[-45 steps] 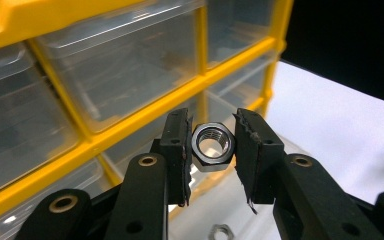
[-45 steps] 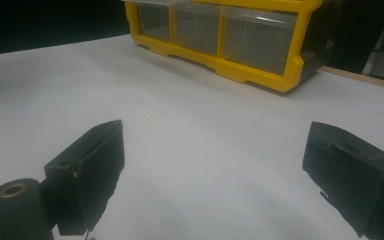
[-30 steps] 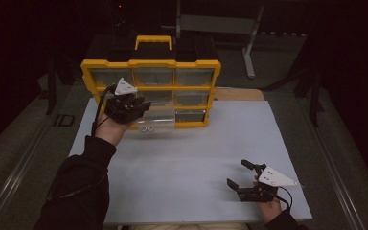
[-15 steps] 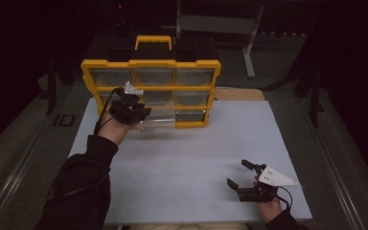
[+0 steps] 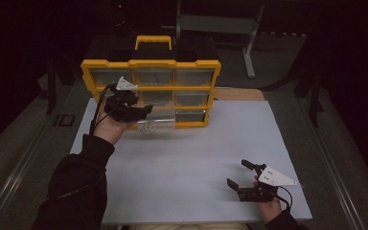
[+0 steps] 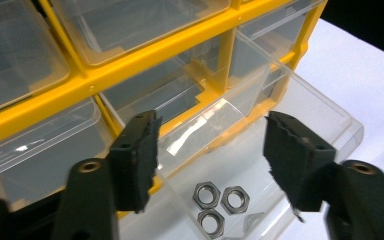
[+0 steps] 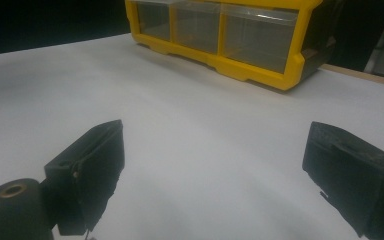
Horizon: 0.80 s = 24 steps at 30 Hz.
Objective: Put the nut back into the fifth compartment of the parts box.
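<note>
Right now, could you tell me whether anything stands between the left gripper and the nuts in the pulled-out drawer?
Nothing visible does: the left gripper hangs open over the clear drawer, whose top is open above the three nuts.

Ahead of our left gripper [image 6: 210,150] the pulled-out clear drawer [image 6: 260,165] and yellow organizer [image 5: 151,91] block passage; the white tabletop [image 5: 187,153] lies open.
</note>
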Each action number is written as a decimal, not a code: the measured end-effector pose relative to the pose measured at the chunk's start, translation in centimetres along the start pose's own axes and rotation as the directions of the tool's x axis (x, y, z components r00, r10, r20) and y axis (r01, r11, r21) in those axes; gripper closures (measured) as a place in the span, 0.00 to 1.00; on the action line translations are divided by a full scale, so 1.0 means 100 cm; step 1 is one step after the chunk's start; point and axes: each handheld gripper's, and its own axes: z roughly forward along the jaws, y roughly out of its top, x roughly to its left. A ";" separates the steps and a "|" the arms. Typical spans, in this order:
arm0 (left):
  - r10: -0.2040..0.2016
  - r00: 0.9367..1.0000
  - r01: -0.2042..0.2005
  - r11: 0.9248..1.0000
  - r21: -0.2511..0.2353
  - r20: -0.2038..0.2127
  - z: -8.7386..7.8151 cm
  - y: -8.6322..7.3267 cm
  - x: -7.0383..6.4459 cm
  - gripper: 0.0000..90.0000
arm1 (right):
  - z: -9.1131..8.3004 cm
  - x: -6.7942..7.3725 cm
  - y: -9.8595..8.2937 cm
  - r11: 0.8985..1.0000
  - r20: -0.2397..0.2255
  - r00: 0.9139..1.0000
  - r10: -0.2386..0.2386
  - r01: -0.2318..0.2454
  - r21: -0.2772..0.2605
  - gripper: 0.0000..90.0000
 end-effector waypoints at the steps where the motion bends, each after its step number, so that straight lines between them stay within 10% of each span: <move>1: 0.000 1.000 0.000 1.000 -0.003 0.007 -0.002 0.000 0.000 0.35 | 0.000 0.000 0.000 1.000 0.000 1.000 -0.001 0.001 0.000 0.11; 24: 0.000 0.987 0.012 0.997 -0.079 0.162 -0.035 -0.047 -0.002 0.00 | 0.000 0.001 0.001 1.000 0.005 1.000 -0.002 0.002 -0.003 0.11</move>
